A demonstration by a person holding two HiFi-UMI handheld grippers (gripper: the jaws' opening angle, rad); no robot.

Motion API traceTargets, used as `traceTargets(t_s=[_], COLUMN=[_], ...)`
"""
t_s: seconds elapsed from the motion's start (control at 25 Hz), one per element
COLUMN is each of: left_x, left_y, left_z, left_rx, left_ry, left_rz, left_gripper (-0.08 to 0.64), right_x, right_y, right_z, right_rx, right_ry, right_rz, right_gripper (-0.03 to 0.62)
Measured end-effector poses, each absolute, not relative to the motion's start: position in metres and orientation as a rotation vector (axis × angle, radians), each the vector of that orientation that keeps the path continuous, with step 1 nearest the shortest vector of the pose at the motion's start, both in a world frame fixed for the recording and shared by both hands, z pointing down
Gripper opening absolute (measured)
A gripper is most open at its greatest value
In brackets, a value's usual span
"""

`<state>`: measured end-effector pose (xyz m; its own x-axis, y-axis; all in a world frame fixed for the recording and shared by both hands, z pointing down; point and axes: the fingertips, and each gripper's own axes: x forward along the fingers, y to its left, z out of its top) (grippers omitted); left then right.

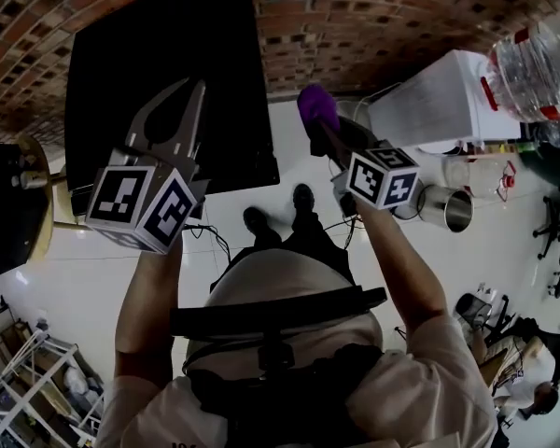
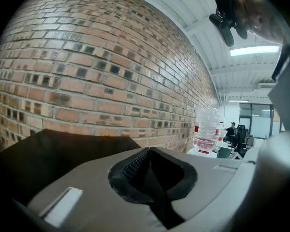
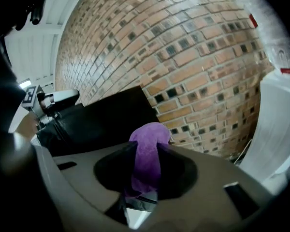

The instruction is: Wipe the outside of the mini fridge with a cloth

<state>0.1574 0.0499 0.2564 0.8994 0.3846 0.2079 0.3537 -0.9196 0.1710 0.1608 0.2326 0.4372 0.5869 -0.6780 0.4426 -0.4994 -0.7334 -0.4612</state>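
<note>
Mini fridge (image 1: 168,82) stands near white water dispenser (image 1: 439,101).

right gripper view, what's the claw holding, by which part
The purple cloth, pinched in the right claw along a bunched fold, its end past the tips. The left claw is shut, empty.

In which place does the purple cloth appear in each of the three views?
Head view: the purple cloth is in the upper part, right of centre, to the right of the black fridge.
Left gripper view: not in it.
Right gripper view: low centre, clamped in the right tongs.
Shared landmark: the black fridge against the brick wall shows in all three views.
</note>
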Motion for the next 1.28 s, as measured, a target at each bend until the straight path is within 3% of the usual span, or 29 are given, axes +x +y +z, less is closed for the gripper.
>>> traceTargets(t_s=[0.68,1.28], left_x=[0.109,0.066], left_y=[-0.002,-0.029], left_z=[0.242,0.238], left_rx=[2.872,2.854], left_ry=[0.499,0.496], left_rz=[0.256,0.219], left_gripper=[0.023,0.023], right_x=[0.134,0.103], right_y=[0.170,0.087], right_z=[0.252,0.233], right_rx=[-2.772,-2.683], right_ry=[1.267,1.504], right_rz=[-0.635,-0.658], right_gripper=[0.115,0.117])
